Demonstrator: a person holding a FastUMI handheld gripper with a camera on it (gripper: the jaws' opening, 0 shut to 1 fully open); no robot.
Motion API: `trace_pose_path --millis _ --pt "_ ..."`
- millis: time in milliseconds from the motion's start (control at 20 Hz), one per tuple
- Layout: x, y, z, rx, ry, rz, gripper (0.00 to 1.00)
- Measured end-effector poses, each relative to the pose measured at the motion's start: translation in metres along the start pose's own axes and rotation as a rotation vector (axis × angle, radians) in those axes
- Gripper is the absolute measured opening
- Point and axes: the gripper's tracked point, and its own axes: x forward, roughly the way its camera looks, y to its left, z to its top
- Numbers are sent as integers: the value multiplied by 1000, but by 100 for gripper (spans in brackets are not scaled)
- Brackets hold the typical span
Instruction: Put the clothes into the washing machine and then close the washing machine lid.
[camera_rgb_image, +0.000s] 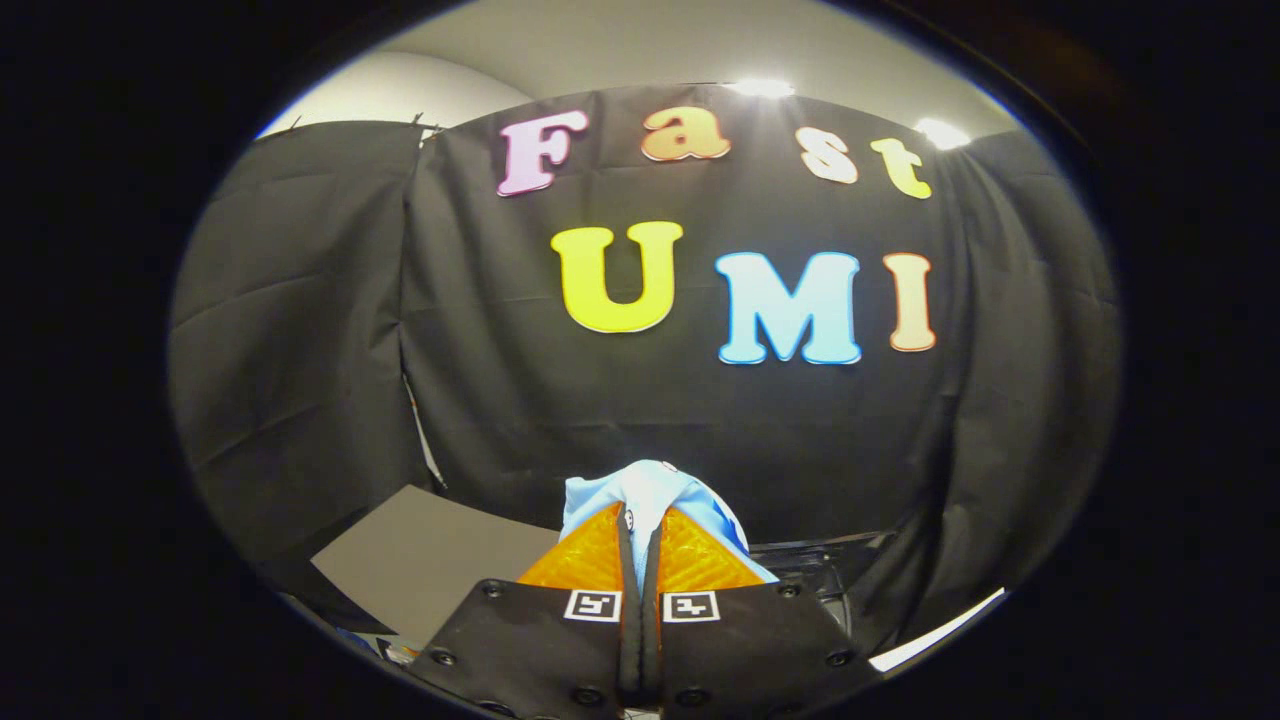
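A: How many garments?
B: One cloth, pinched between the gripper's two fingers, which are nearly closed on it.
A: Anything else?
B: One grey board lies left of the fingers.

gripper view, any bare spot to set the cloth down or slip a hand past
The gripper is shut on the light blue cloth. Left of the fingers, a flat grey surface below the black booth wall lies bare. Right of the fingers is crowded: a dark machine part sits close against the cloth.
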Motion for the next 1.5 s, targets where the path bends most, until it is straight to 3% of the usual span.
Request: trace_pose_path --millis 500,1500 --pt "-6 -101 -49 47 53 -103 1" --pt "80 -136 -244 25 292 -55 1"
